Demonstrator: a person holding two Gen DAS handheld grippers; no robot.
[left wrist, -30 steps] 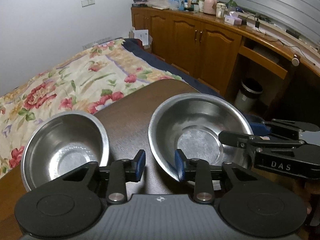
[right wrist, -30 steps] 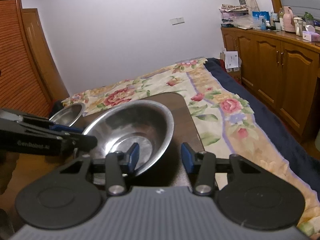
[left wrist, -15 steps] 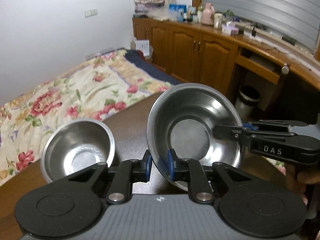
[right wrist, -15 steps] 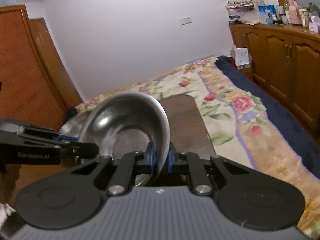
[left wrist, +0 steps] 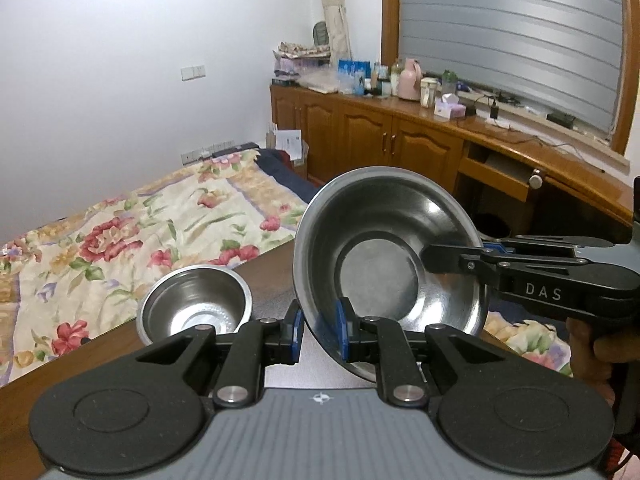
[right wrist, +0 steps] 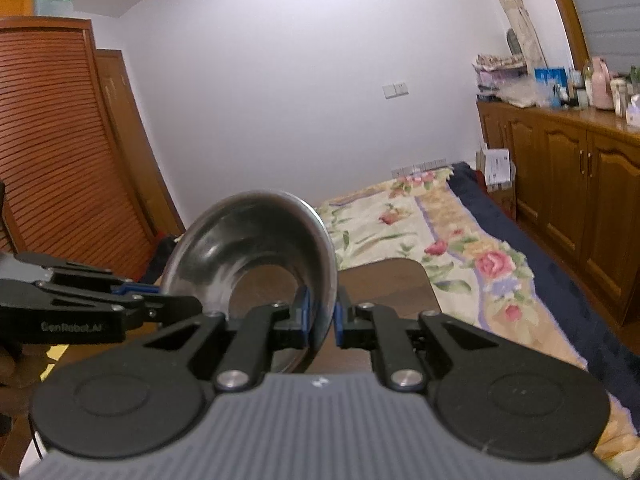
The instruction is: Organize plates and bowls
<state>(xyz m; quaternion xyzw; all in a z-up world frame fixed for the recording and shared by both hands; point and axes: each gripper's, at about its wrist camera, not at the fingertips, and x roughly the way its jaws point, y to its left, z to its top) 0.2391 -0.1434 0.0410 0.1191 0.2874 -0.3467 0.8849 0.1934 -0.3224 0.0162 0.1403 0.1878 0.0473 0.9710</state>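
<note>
Both grippers are clamping the big steel bowl [left wrist: 384,256], left gripper [left wrist: 318,330] on its near rim, right gripper [right wrist: 320,316] opposite, tilting it above the table [left wrist: 272,268] beside a small bowl [left wrist: 195,305]

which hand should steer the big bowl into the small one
Left. The left gripper clamps the big bowl on the side nearest the small bowl; the right gripper holds its far rim.

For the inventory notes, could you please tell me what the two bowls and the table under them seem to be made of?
Large bowl: looks like stainless steel, brushed with a brighter rim; it shows soft grey reflections and highlights.
Small bowl: apparently the same metal, shinier inside, with bright glints on its base.
Table: dark brown, probably wood or wood veneer, with a smooth, slightly glossy top; grain is hard to make out.
</note>
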